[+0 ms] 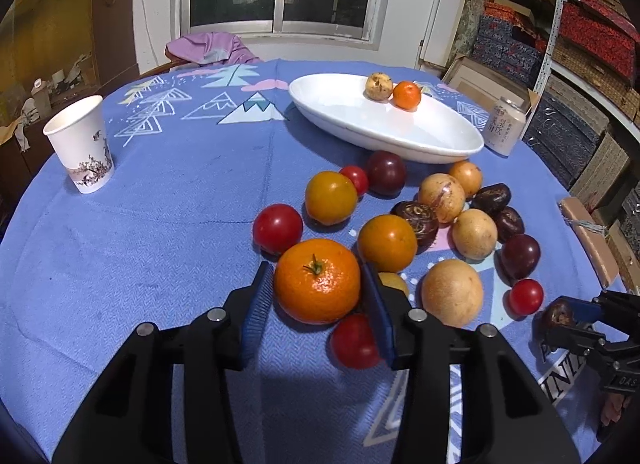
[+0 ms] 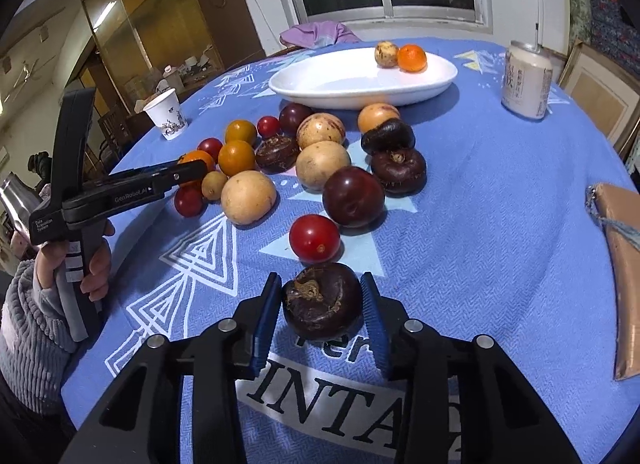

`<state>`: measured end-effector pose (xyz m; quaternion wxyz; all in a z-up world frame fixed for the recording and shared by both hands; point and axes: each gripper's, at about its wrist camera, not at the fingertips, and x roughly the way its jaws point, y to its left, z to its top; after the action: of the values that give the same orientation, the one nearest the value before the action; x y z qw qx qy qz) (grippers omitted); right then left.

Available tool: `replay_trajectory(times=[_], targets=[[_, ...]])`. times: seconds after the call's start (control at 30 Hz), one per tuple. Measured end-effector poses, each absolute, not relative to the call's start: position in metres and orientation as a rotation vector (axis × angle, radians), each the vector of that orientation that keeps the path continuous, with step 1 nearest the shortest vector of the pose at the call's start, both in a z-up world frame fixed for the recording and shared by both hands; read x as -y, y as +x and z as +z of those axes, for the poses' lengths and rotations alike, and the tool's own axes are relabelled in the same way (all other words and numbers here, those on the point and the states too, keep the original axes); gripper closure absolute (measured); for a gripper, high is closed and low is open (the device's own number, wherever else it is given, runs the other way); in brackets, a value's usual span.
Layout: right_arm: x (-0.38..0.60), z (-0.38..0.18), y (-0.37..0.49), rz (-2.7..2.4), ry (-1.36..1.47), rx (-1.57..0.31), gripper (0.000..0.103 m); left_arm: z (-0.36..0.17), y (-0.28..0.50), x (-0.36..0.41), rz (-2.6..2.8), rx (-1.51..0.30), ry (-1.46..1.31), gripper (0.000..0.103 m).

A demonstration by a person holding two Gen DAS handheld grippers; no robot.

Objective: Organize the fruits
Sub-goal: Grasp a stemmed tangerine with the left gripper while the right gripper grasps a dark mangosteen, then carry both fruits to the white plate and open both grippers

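While loose fruit crowds a blue tablecloth (image 1: 168, 200), a person works two handheld grippers at once. The left gripper (image 1: 318, 284) has its blue pads against both sides of a stemmed mandarin (image 1: 317, 281) at the near edge of the pile, and the right gripper (image 2: 322, 302) is clamped the same way on a dark water chestnut (image 2: 322, 301) lying apart, nearest the camera (both fruits appear to sit on the cloth, not yet lifted). The white oval dish (image 1: 384, 132) beyond the pile holds only a second mandarin (image 1: 407, 95) and a pale speckled fruit (image 1: 378, 86).

Round, smooth fruit could squirt from either grip if pinched off-centre. A red cherry tomato (image 1: 354, 341) touching the left gripper's right finger, and a yellow fruit (image 1: 394, 283) half hidden behind it, may roll away as the mandarin rises.

"GenRobot.AI" is readable on the left gripper in the right wrist view; the cloth shows partial lettering "INTA"; a can (image 2: 527, 80) by the dish carries Chinese characters too small to read.
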<state>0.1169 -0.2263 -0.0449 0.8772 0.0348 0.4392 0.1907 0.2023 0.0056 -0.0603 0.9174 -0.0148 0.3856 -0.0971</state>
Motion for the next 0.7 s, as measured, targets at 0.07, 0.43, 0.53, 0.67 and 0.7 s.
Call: replay_trajectory(times=[0.07, 0.43, 0.53, 0.67, 0.7], targets=[[0.231, -0.039, 0.117, 0.400, 0.101, -0.904, 0.062, -0.050, 0.195, -0.005, -0.209, -0.760, -0.034, 0.058], [0.245, 0.078, 0.198, 0.363, 0.173, -0.686, 0.062, 0.037, 0.253, 0.030, -0.209, -0.672, -0.026, 0.058], [0.240, 0.070, 0.242, 0.323, 0.180, -0.712, 0.062, 0.033, 0.284, 0.041, -0.194, -0.699, -0.023, 0.058], [0.234, 0.032, 0.294, 0.274, 0.184, -0.794, 0.062, 0.005, 0.325, 0.052, -0.151, -0.763, -0.004, 0.058], [0.231, 0.020, 0.306, 0.266, 0.178, -0.819, 0.062, -0.003, 0.334, 0.054, -0.150, -0.783, -0.006, 0.058]])
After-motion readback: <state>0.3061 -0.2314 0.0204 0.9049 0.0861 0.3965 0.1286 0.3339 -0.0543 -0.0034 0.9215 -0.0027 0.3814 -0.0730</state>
